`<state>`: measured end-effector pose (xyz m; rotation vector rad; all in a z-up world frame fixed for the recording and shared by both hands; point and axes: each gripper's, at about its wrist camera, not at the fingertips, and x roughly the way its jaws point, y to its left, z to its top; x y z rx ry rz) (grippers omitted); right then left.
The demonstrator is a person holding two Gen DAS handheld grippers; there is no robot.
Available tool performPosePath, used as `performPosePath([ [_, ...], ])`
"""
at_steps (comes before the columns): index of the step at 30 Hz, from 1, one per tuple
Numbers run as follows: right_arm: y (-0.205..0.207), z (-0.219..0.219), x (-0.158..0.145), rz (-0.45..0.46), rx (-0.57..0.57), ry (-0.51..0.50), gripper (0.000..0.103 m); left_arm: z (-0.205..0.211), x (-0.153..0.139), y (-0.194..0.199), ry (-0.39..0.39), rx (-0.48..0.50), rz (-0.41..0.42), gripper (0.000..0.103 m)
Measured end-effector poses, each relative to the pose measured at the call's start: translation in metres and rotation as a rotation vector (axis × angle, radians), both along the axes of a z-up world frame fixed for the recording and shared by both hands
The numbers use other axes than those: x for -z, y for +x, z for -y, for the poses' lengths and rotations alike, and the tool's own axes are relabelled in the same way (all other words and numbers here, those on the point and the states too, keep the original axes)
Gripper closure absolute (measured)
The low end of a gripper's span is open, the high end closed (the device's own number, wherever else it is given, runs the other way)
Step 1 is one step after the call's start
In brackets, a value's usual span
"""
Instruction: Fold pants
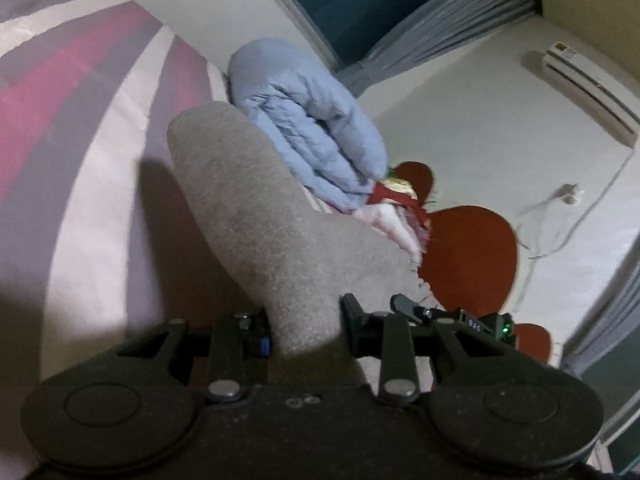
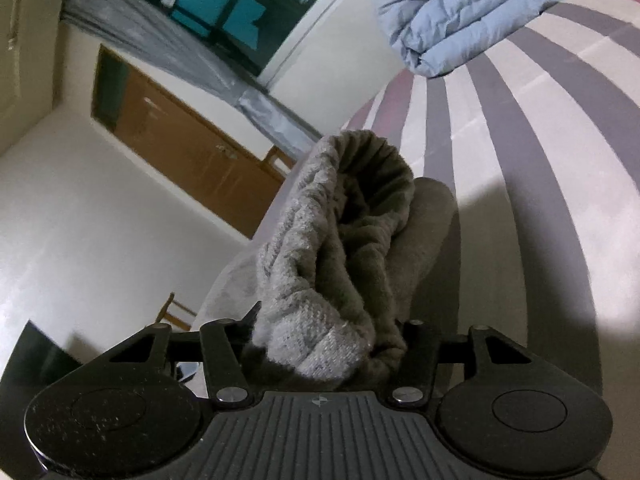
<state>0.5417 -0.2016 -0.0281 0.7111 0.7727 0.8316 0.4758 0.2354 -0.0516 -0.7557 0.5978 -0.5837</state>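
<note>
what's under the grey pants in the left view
Under the lifted grey pants lies the striped bedsheet, with the pants' shadow on it. Past them sits a blue quilt. Whatever is directly beneath the cloth is covered.

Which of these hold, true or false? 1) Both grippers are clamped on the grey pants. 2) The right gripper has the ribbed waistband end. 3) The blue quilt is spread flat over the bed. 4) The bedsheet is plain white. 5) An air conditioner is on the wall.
1) True. The left gripper and the right gripper each pinch the grey pants.
2) True. The gathered ribbed waistband rises from its jaws.
3) False. The blue quilt is folded into a bundle at the far end of the bed.
4) False. The bedsheet has pink, grey and white stripes.
5) True. The air conditioner shows in the left wrist view.
</note>
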Motion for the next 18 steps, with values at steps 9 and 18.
performPosePath([
  [9, 0.045, 0.010, 0.074, -0.094, 0.012, -0.059, 0.045, -0.012, 0.066, 0.021, -0.020, -0.042, -0.108, 0.068],
  [18, 0.031, 0.047, 0.045, -0.093, 0.032, -0.121, 0.005, -0.009, 0.022, -0.048, 0.451, -0.240, -0.046, 0.006],
])
